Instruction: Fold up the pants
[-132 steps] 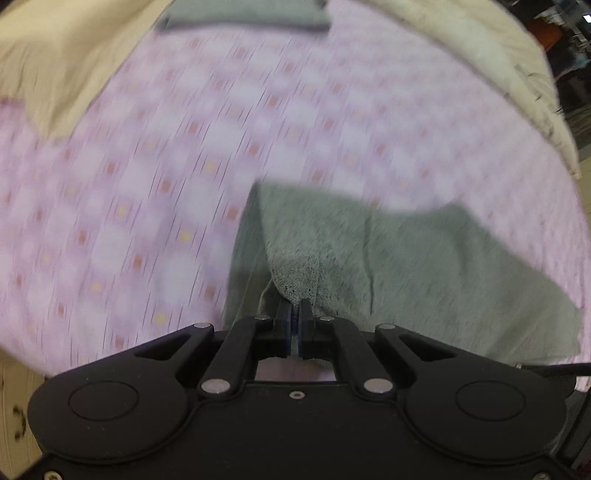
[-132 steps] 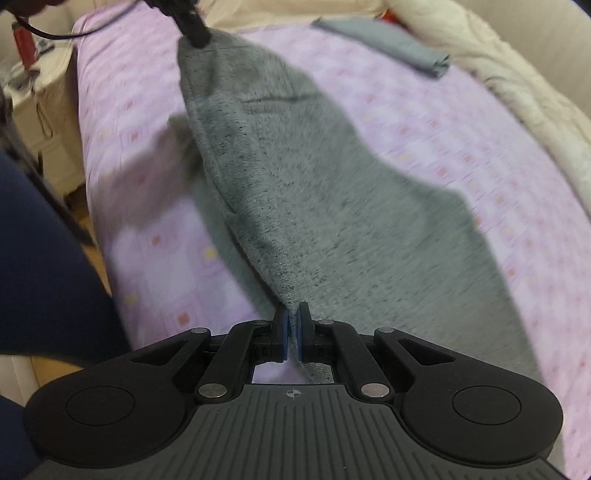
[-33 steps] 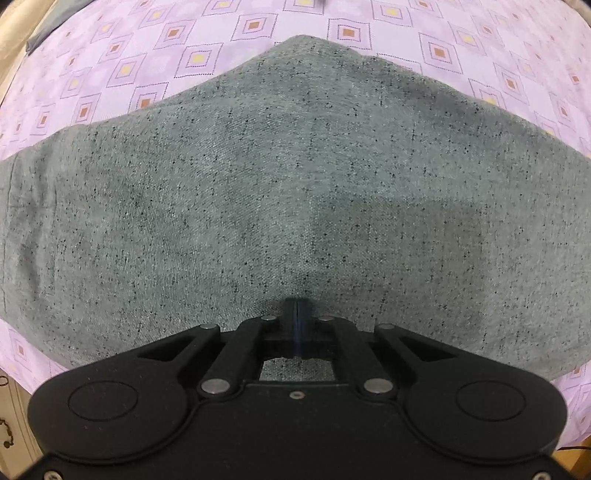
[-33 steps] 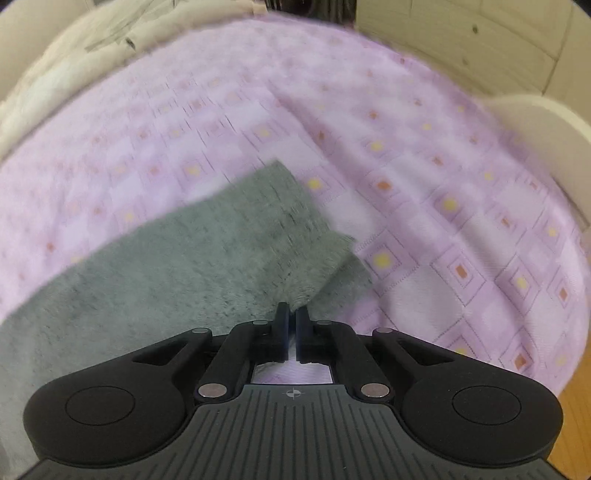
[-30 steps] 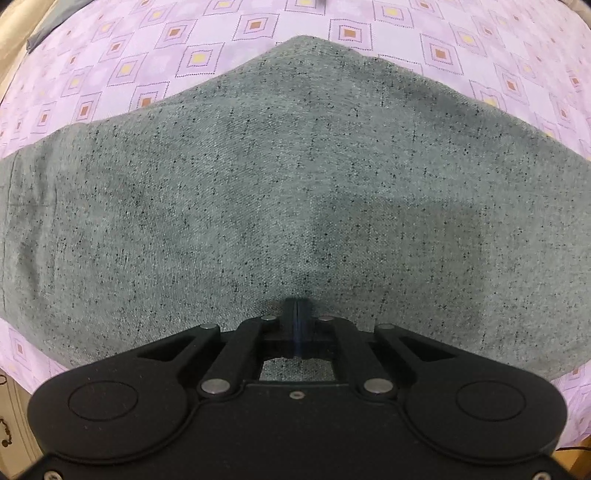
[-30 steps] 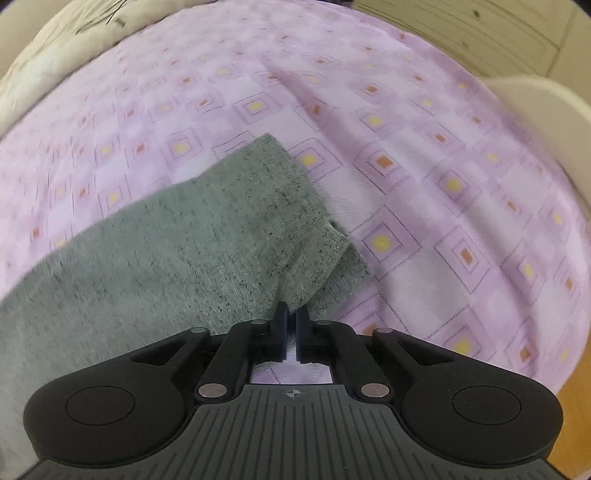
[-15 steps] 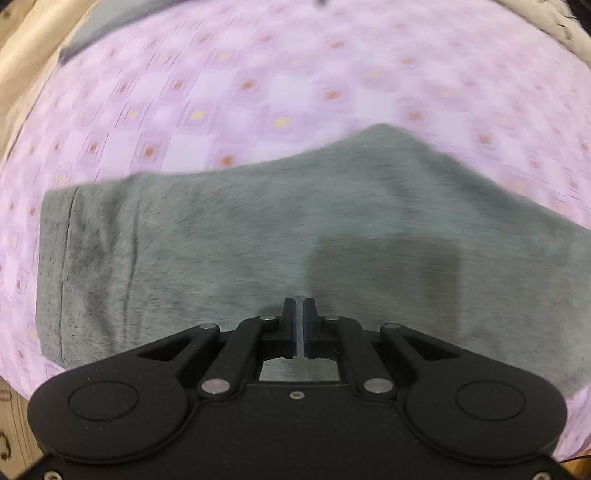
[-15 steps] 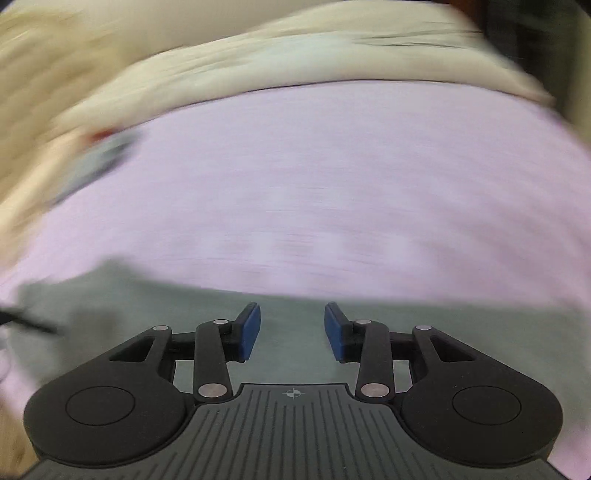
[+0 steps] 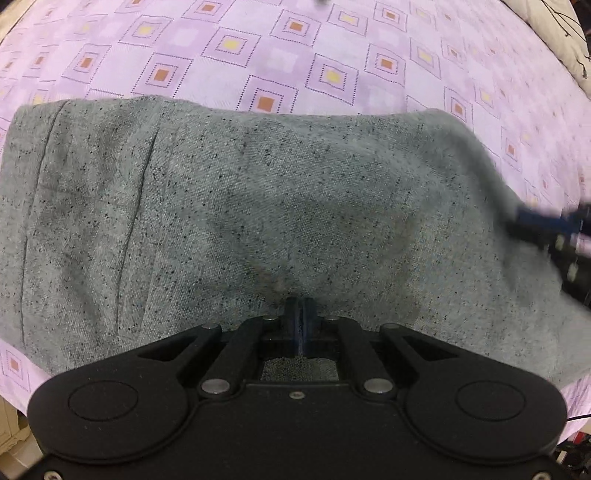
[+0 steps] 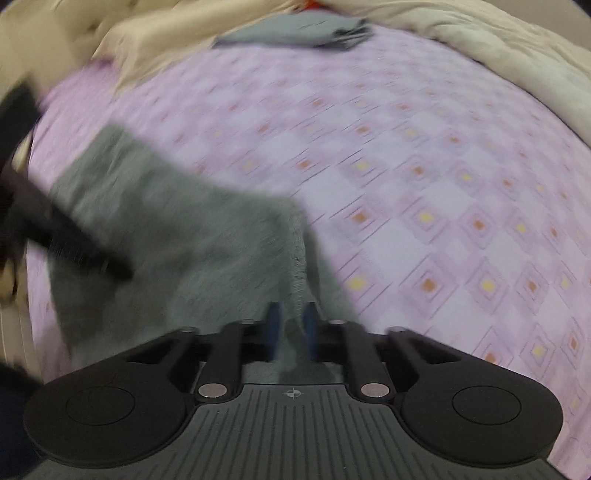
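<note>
The pants (image 9: 229, 221), grey and speckled, lie folded flat on the bed (image 9: 332, 44), which carries a lilac sheet printed with squares.

Left gripper (image 9: 298, 314): points steeply down at the pants near their near edge. The jaws are clenched, pads together with no visible gap. Fabric puckers just ahead of the tips; whether a fold is pinched between the pads cannot be told.

Right gripper (image 10: 291, 321): its view is motion-blurred. The jaws are closing, with a narrow gap remaining between the blue pads. A raised ridge of the pants' edge (image 10: 299, 258) runs up from the gap, and grey fabric shows between the pads; the pads are not seen pressing on it. In the left wrist view this gripper appears as a blurred dark and blue shape at the right end of the pants (image 9: 546, 225).

Beyond the pants, at the far side of the bed, lies a second folded grey garment (image 10: 295, 35), flanked by a cream quilt (image 10: 498, 48).
</note>
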Available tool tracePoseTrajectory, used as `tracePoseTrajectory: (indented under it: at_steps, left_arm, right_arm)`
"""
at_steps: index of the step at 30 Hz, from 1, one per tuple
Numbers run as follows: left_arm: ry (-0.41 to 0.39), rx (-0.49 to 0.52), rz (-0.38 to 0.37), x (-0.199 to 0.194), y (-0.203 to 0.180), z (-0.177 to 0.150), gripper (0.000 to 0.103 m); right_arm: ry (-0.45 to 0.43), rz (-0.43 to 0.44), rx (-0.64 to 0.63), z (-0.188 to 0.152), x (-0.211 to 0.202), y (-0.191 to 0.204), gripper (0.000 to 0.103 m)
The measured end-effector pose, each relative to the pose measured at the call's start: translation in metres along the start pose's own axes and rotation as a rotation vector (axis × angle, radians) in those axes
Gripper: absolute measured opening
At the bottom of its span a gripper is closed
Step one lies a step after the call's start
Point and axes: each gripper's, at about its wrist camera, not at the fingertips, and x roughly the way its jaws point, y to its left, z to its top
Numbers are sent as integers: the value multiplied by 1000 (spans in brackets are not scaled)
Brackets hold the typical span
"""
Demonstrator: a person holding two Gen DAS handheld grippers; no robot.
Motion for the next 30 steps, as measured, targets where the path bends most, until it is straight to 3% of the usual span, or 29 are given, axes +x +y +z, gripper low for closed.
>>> tracePoseTrajectory:
  at_steps: [3,5,7,9,11,13,14,17,20,26,30]
  left_arm:
    - [4,11,-10,0,2,1,9]
    - [6,26,-13,0,3,2,9]
    - [8,38,-15,0,2,2,9]
    - [8,52,-15,-1,-1,4,9]
    - [5,70,-13,-2,-2,6,9]
    - [0,87,-8,0,-6,6,9]
    - [-3,96,-6,1,-7,6,8]
    - [-6,109,-4,4,-9,5,9]
    - [-4,99,-14,5,-6,7,9]
    - [-2,71,-50,3,10,4,9]
    - [9,73,-65,-7,10,2,9]
  right_arm:
    - [90,37,-125,-15,7,31,7]
    - [141,14,-194,-29,14,51,7]
    - [126,-13,-162,-33,7,54,8]
    - [28,-58,-89,-25,-14,47,9]
    - [-68,-79,-21,-11,-31,33,16]
    - [-96,-77,20,8,-33,15,42]
    - [-84,-57,40,17,-28,5,45]
    - [-54,14,89,39,-2,-16,45]
    - [-27,17,63,52,22,-19,44]
    - [50,187,-44,49,23,14,44]
    - [18,160,-40,52,22,21,43]
